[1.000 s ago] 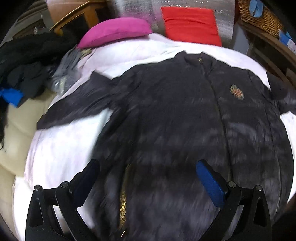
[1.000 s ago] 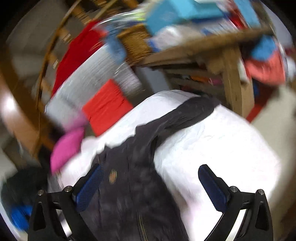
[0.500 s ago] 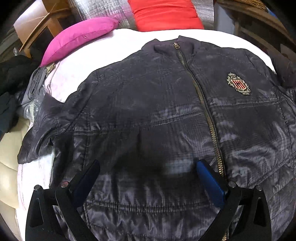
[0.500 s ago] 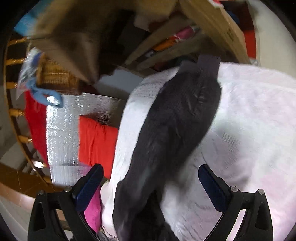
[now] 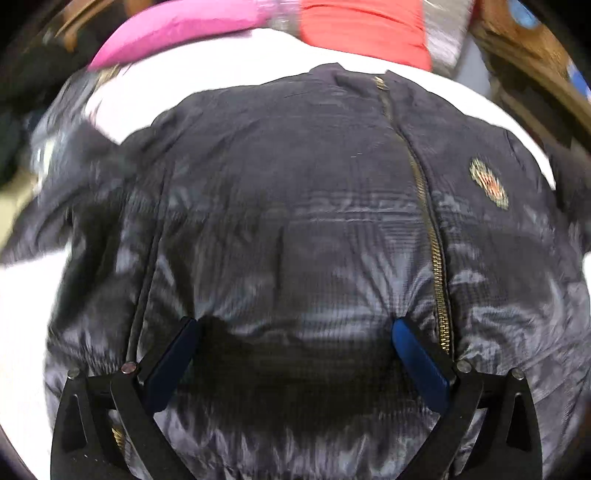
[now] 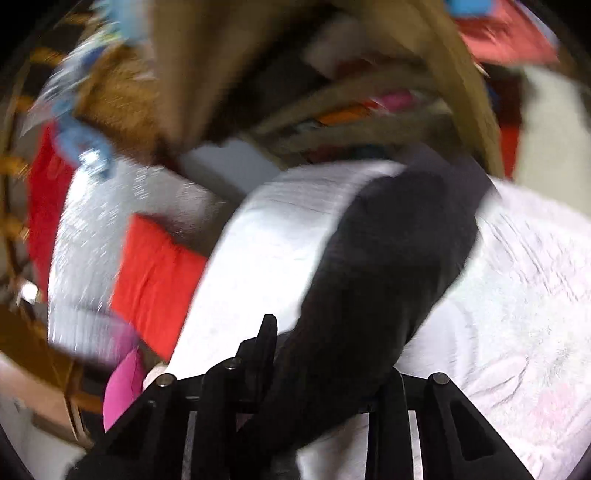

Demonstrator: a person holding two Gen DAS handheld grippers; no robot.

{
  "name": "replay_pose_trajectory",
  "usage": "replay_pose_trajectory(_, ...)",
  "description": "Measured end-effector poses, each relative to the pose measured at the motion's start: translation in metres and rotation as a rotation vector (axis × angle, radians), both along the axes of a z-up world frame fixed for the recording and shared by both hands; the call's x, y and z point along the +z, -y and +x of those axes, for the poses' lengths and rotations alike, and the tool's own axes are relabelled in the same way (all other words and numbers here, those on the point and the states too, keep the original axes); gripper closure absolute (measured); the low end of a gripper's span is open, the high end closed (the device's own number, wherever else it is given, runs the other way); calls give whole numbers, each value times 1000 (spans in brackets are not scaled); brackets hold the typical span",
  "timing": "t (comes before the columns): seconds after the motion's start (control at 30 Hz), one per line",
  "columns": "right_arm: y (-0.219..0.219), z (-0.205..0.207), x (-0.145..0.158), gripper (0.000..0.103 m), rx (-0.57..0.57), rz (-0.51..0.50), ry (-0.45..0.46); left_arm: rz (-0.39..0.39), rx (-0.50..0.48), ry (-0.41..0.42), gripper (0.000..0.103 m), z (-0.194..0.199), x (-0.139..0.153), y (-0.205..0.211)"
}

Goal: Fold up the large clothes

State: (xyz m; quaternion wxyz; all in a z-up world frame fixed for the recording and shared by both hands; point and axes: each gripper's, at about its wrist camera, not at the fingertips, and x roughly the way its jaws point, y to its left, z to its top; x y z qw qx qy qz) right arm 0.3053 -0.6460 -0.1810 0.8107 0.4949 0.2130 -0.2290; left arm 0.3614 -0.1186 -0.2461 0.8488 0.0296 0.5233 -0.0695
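A dark quilted jacket [image 5: 295, 192] with a brass zipper and a chest crest lies front up on a white bed cover [image 5: 229, 62]. My left gripper [image 5: 295, 332] is open, its blue pads pressed down on the jacket's lower front. In the right wrist view the jacket's dark sleeve [image 6: 388, 258] stretches away over the white cover [image 6: 517, 314]. My right gripper [image 6: 317, 354] is shut on the sleeve near its shoulder end; the cloth hides the right finger.
A pink pillow [image 5: 177, 26] and a red cushion [image 5: 362, 29] lie at the head of the bed. Dark clothes [image 5: 22, 92] are piled at the left. Wooden furniture and a wicker basket [image 6: 118, 92] stand beyond the bed's right side.
My right gripper has closed on the jacket sleeve; it was open before. My left gripper has moved down onto the jacket's lower front. Both views are blurred by motion.
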Motion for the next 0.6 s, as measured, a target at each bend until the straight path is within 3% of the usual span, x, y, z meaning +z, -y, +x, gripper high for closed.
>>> replay_pose_trajectory(0.27, -119, 14, 73, 73, 253, -267, 165, 9, -2, -12, 0, -8, 7, -2)
replay_pose_trajectory(0.37, -159, 21, 77, 73, 359, -295, 187, -53, 4, -20, 0, -14, 23, -12)
replay_pose_trajectory(0.47, -199, 32, 71, 73, 486, -320, 180, -63, 32, 53, 0, -17, 43, -25)
replay_pose_trajectory(0.6, -244, 39, 38, 72, 642, -215, 144, -33, 83, 146, 0, -11, 64, -46)
